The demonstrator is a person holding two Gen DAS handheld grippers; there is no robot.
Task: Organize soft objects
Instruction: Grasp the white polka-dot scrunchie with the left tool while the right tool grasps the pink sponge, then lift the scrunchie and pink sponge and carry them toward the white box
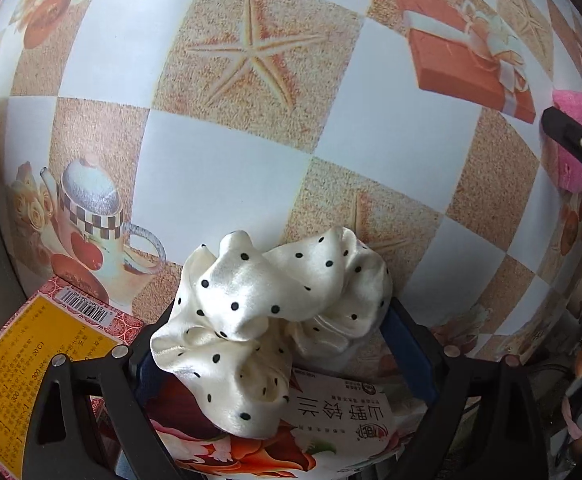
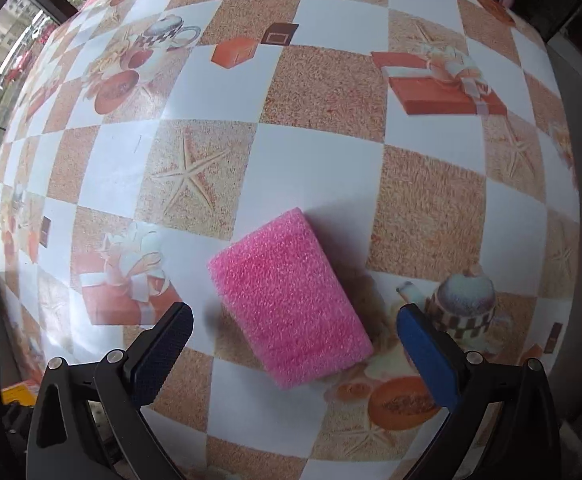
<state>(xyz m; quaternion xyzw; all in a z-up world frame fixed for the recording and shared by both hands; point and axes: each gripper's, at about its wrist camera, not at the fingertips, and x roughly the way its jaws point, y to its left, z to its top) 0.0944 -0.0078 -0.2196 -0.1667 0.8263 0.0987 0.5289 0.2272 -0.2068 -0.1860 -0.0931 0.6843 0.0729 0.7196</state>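
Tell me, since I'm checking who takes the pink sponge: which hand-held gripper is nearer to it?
Right. The right hand-held gripper is open with the pink sponge lying between its fingers. The left hand-held gripper holds the polka-dot scrunchie, well away from the sponge.

likely a home: patterned tablecloth (image 2: 323,80), street-facing window (image 2: 19,28).

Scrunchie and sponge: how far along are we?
Nothing looks finished. In hand: the left tool is shut on the dotted scrunchie, held above a printed box. Left: the pink sponge lies on the tablecloth, between the open right tool's fingers, not gripped.
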